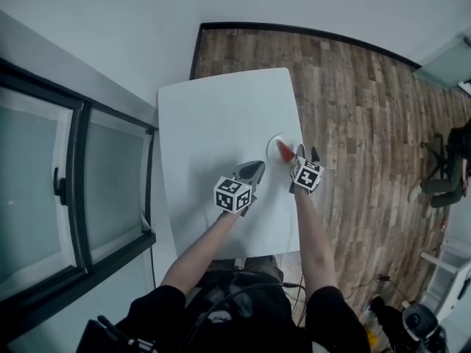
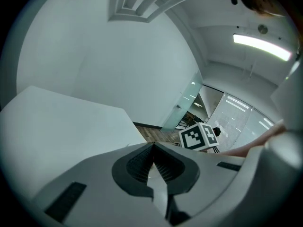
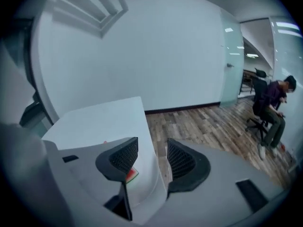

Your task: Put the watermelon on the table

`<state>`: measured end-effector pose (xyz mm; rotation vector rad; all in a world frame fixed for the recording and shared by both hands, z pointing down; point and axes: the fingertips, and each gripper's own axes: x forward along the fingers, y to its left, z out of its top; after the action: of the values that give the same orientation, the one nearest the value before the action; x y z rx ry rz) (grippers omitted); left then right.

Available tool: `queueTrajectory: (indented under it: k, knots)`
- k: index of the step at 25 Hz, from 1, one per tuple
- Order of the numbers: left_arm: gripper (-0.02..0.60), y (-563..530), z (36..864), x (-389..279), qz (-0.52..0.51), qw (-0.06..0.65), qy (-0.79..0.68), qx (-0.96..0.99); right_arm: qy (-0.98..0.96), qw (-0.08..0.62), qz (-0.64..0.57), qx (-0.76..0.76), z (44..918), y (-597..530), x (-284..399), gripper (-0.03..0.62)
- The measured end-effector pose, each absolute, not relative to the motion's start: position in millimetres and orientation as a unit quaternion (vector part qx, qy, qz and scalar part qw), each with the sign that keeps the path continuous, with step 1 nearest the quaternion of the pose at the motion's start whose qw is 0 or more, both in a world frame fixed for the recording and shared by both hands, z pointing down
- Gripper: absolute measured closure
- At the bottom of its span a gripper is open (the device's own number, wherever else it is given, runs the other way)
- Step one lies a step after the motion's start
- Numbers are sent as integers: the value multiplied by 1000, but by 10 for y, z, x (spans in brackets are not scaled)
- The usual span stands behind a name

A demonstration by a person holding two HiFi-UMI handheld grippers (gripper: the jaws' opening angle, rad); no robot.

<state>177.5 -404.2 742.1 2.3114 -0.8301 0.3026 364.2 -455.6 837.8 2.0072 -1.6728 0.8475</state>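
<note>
A red watermelon slice (image 1: 285, 151) lies by the right side of a small white plate (image 1: 274, 140) on the white table (image 1: 213, 116). Whether it rests on the plate or on the tabletop I cannot tell. My right gripper (image 1: 307, 153) hovers just right of the slice with its jaws open and nothing between them. In the right gripper view (image 3: 152, 144) a sliver of the slice (image 3: 133, 175) with red flesh and green rind shows under the left jaw. My left gripper (image 1: 254, 169) is over the table left of the plate, shut and empty (image 2: 152, 146).
The table's right edge runs close beside the plate, with wood floor (image 1: 353, 123) beyond. A dark-framed window (image 1: 66, 190) stands at the left. A person sits on an office chair (image 3: 271, 109) far off to the right.
</note>
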Motion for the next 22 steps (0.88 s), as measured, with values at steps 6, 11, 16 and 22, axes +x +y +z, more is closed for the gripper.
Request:
queueTrajectory:
  k: [6, 11, 16, 22]
  knots:
    - [577, -3823, 7335, 1676, 159, 283, -333, 885, -675, 225, 189, 676, 7606, -4130, 3217, 471]
    - [577, -3468, 7096, 1649, 194, 226, -340, 892, -727, 159, 154, 650, 6896, -3538, 2886, 583]
    - [577, -3119, 6476, 1538, 155, 161, -348, 911, -725, 112, 162, 660, 6345, -2916, 2756, 583]
    - [577, -2548, 5988, 1380, 158, 94, -343, 921, -733, 63, 195, 649, 6008, -2349, 2457, 583]
